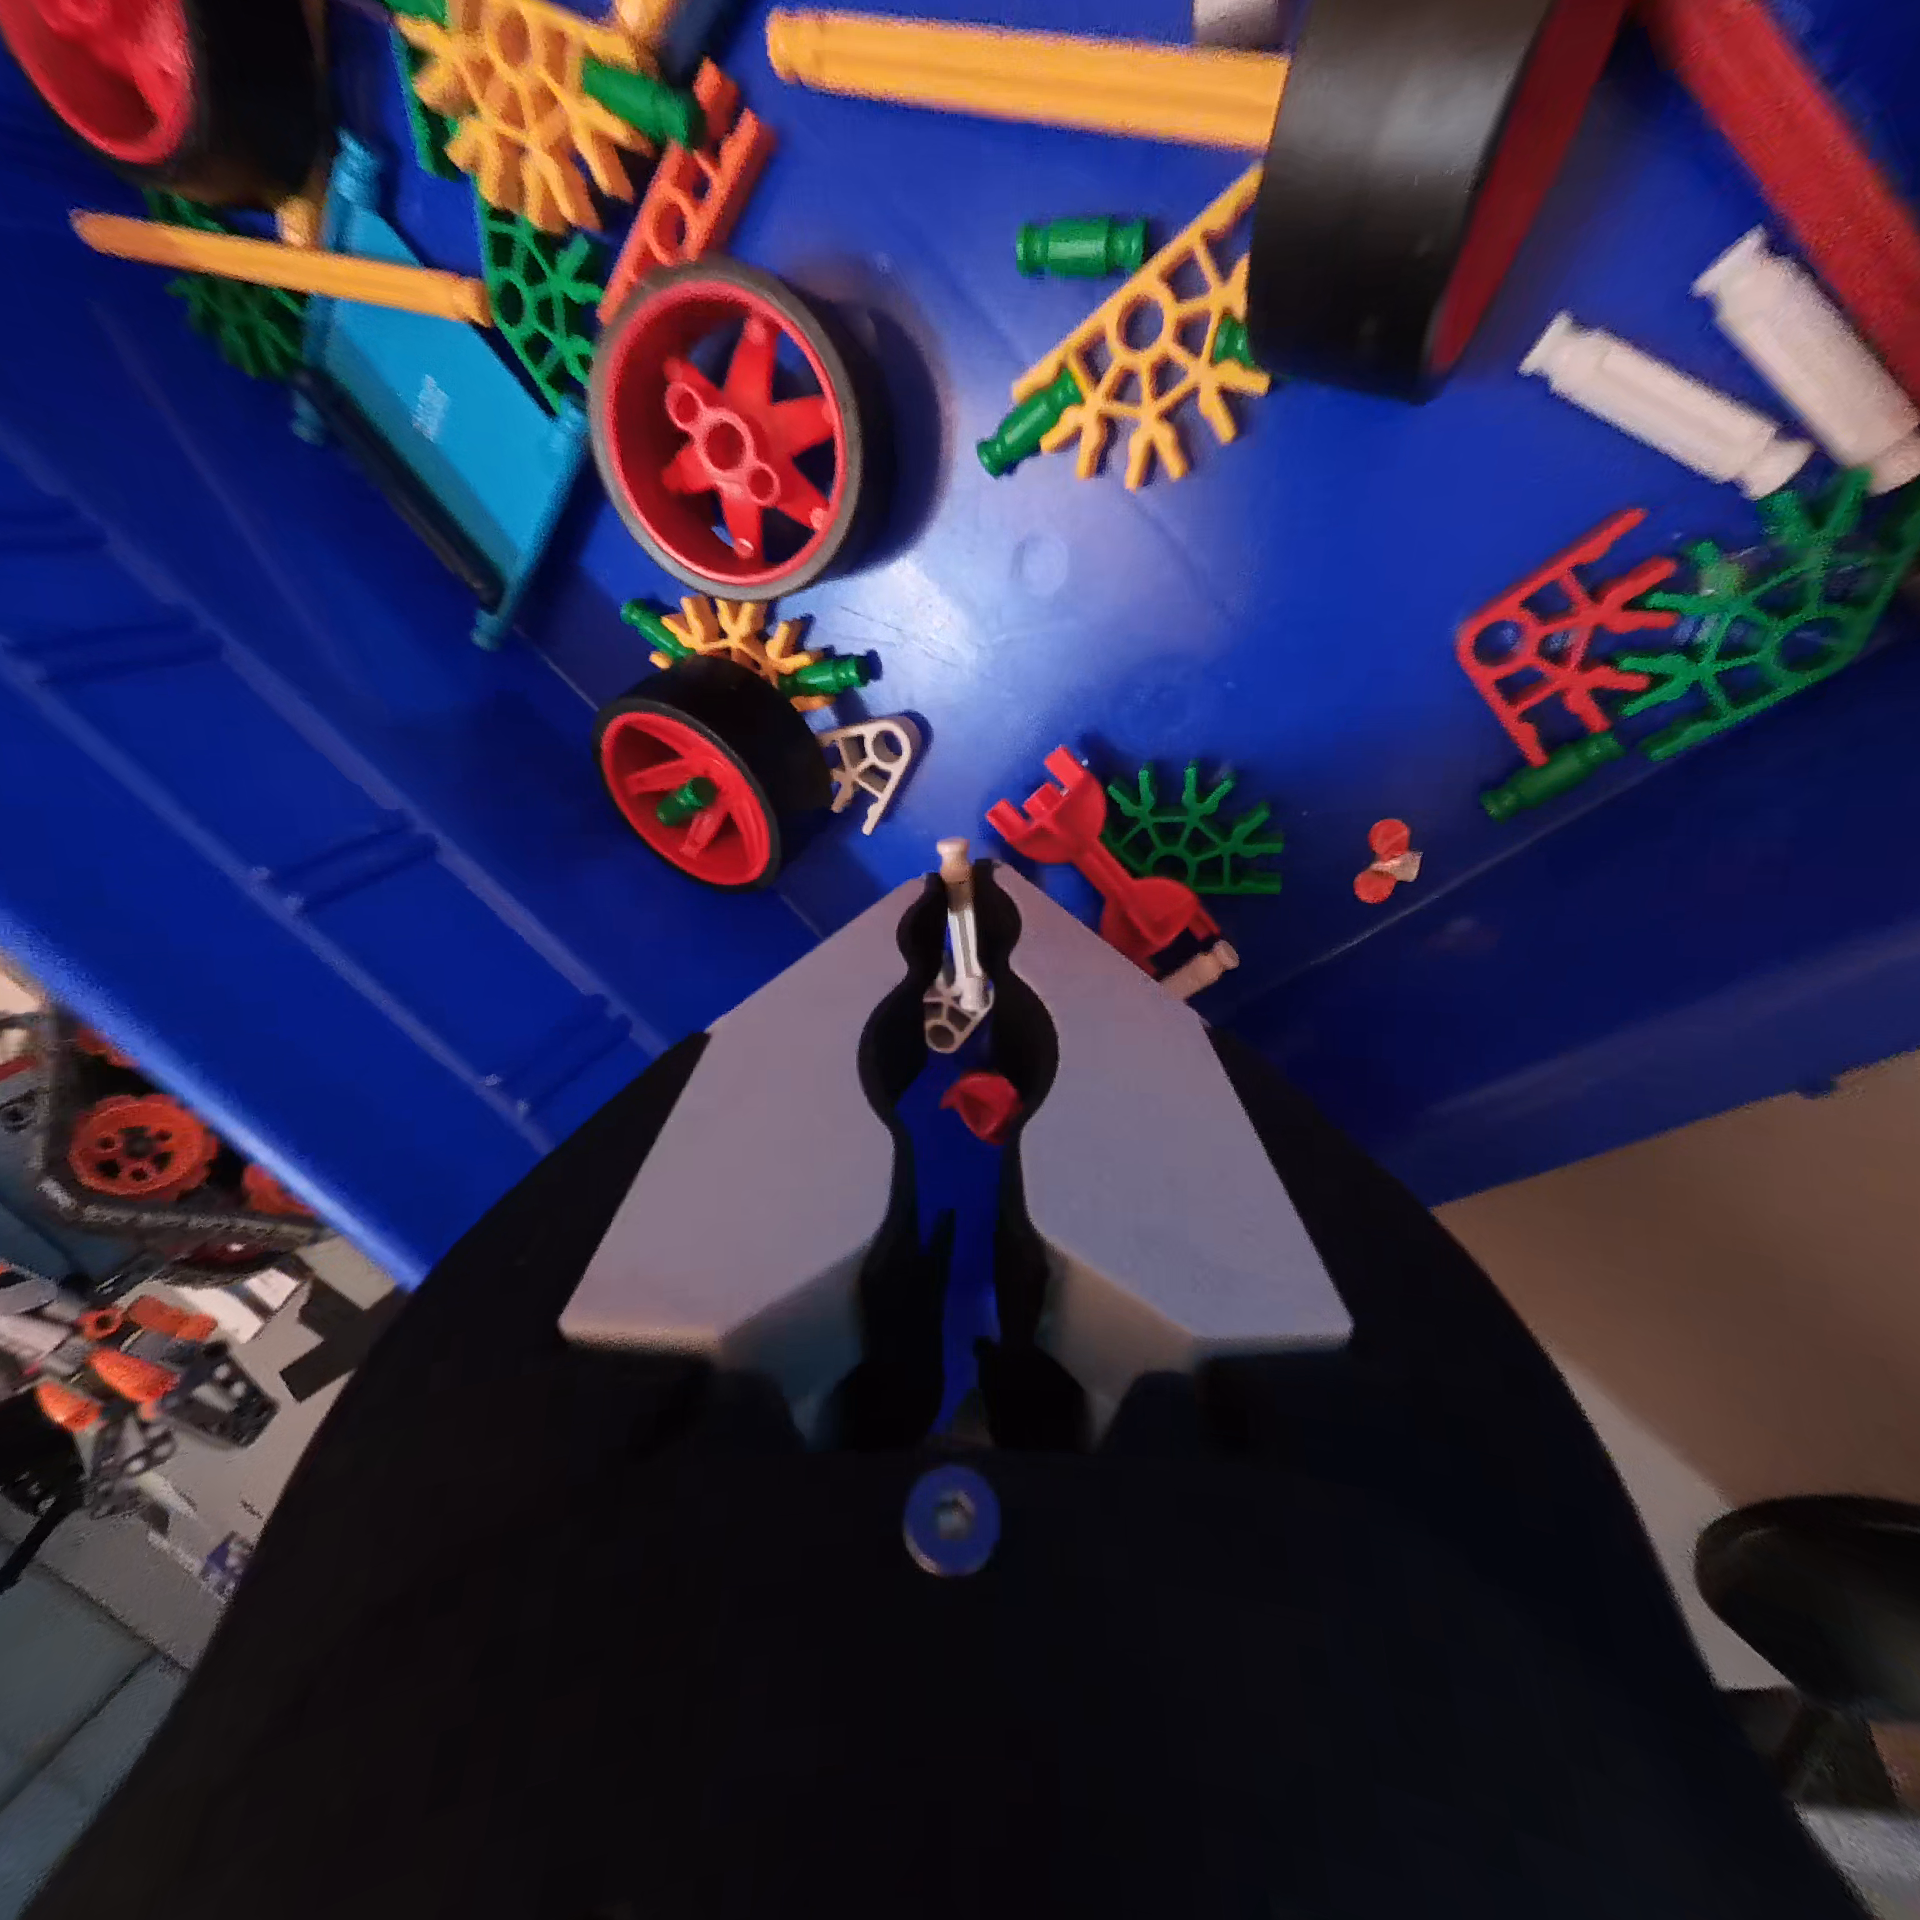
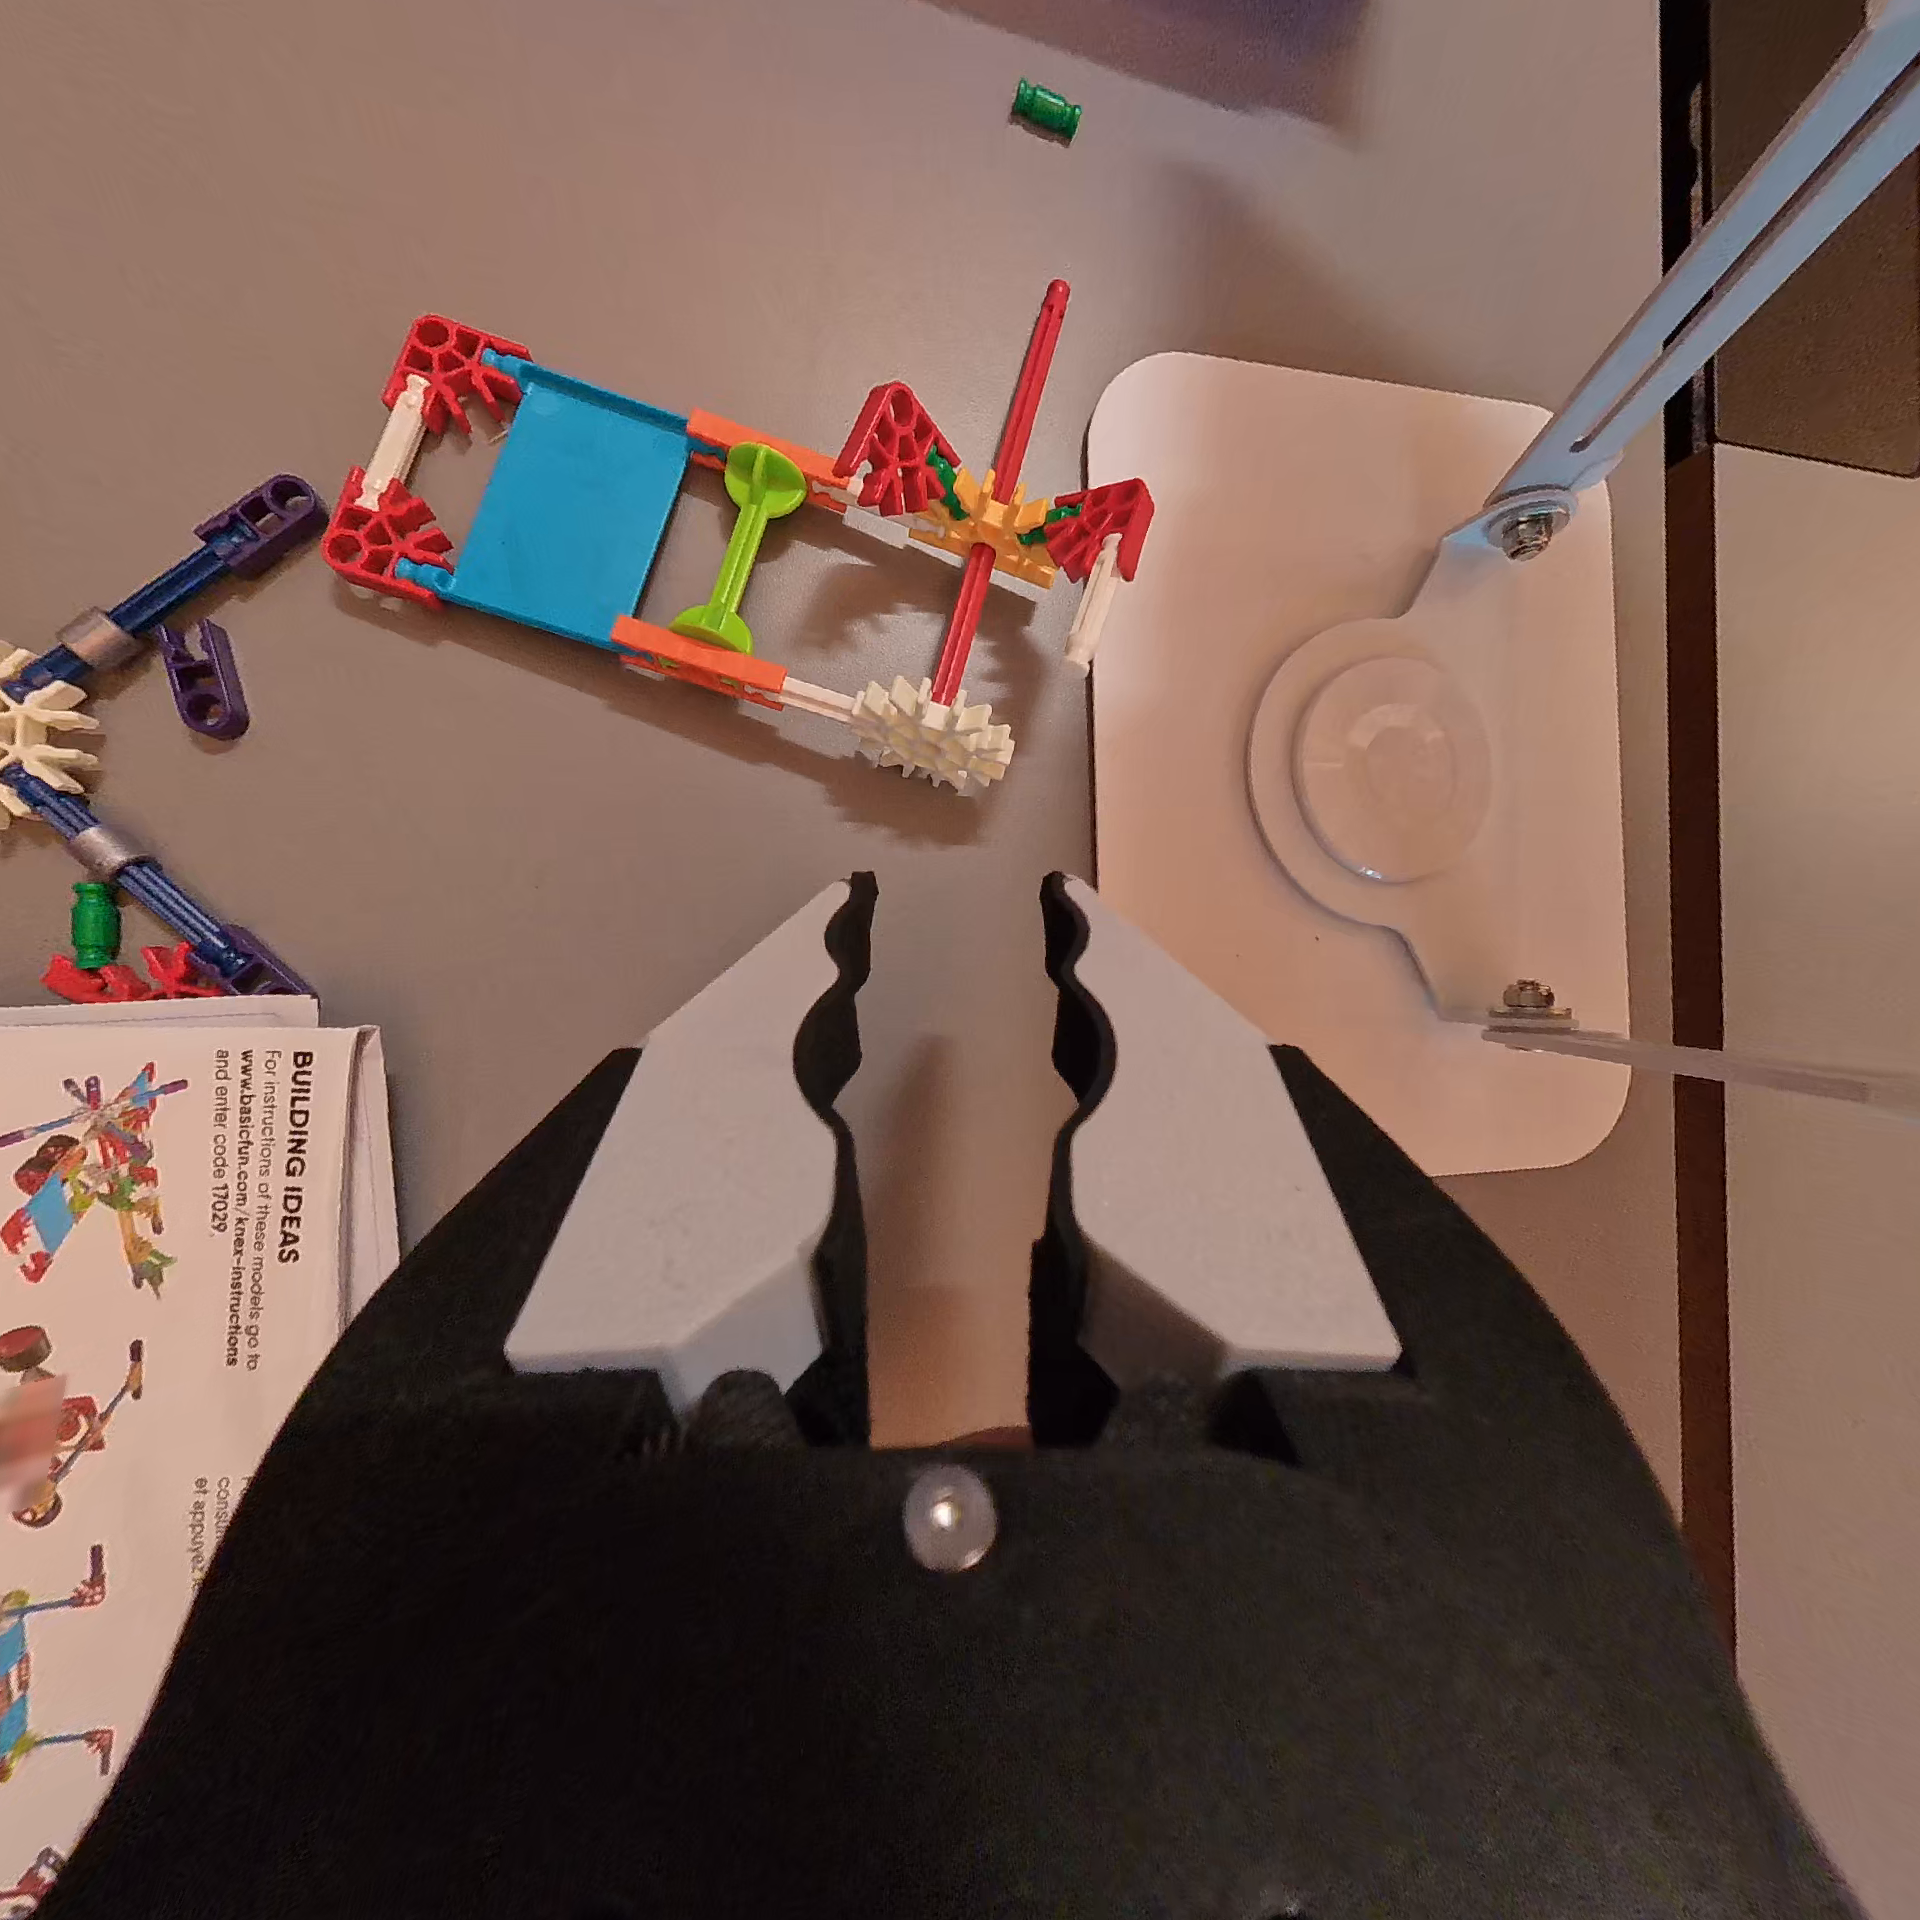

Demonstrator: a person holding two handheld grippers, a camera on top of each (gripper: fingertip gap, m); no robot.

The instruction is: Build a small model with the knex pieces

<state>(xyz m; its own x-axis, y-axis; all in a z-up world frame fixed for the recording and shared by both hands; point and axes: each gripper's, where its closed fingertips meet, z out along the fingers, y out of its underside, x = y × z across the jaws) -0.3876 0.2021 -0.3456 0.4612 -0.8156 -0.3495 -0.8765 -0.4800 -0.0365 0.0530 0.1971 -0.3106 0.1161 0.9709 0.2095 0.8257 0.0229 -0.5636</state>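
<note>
In the left wrist view my left gripper (image 1: 961, 894) is shut on a small white rod with a grey connector on its near end (image 1: 961, 951). It holds the piece over the floor of a blue bin (image 1: 1143, 582) of loose building pieces. A small red piece (image 1: 982, 1107) shows between the fingers, lower down. A red-hubbed wheel (image 1: 691, 779) and a red and green connector pair (image 1: 1132, 852) lie just ahead. In the right wrist view my right gripper (image 2: 958, 883) is open and empty above a grey table (image 2: 623, 156). A partly built model (image 2: 727, 540) with a blue panel lies ahead of it.
The bin also holds a larger wheel (image 1: 727, 426), yellow rods (image 1: 1023, 78), white rods (image 1: 1662, 416) and a big black tyre (image 1: 1392, 187). On the table are a white stand base (image 2: 1361, 769) to the right, an instruction leaflet (image 2: 156, 1299) at left, blue rods (image 2: 135, 623) and a green piece (image 2: 1047, 106). Some 45 centimeters of space lies between my two pairs of fingers.
</note>
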